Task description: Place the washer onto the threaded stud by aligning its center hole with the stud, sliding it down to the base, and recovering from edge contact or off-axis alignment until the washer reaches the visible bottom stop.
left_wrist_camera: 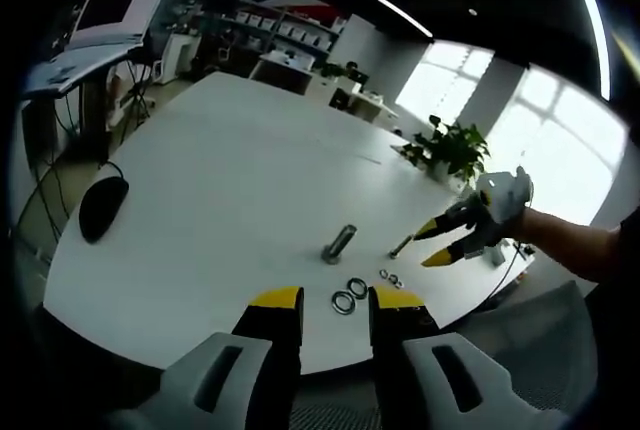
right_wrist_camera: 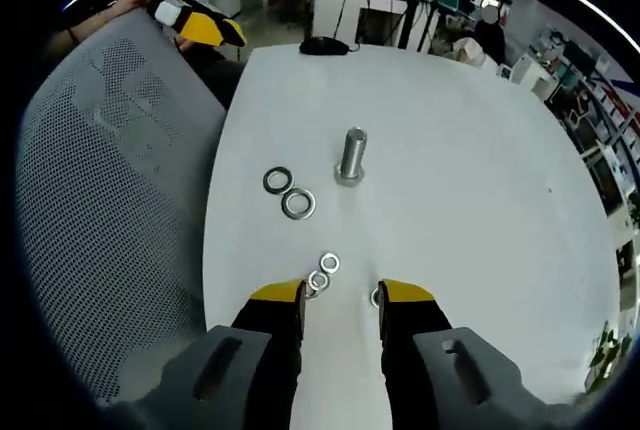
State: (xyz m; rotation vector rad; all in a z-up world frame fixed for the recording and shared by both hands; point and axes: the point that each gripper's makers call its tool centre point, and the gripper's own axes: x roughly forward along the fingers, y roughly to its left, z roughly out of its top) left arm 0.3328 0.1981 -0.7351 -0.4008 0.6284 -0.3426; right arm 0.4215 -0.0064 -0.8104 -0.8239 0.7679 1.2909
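The threaded stud [left_wrist_camera: 338, 244] [right_wrist_camera: 352, 157] stands upright on its hex base on the white table [left_wrist_camera: 230, 170] [right_wrist_camera: 450, 150]. Two large washers [left_wrist_camera: 344, 302] [right_wrist_camera: 298, 204] lie flat side by side close to it. A few small washers [left_wrist_camera: 390, 278] [right_wrist_camera: 322, 274] lie further along, near the table edge. My left gripper [left_wrist_camera: 335, 300] [right_wrist_camera: 215, 30] is open and hangs off the table edge, with the large washers showing between its jaws. My right gripper [right_wrist_camera: 340, 295] [left_wrist_camera: 432, 247] is open too, held over the small washers, nothing in it.
A black mouse [left_wrist_camera: 103, 205] [right_wrist_camera: 322, 46] lies on the table far from the stud. A grey mesh chair back [right_wrist_camera: 110, 180] stands against the table edge by the left gripper. A potted plant [left_wrist_camera: 450, 150] sits beyond the table. A small metal piece [left_wrist_camera: 401, 246] lies near the right gripper.
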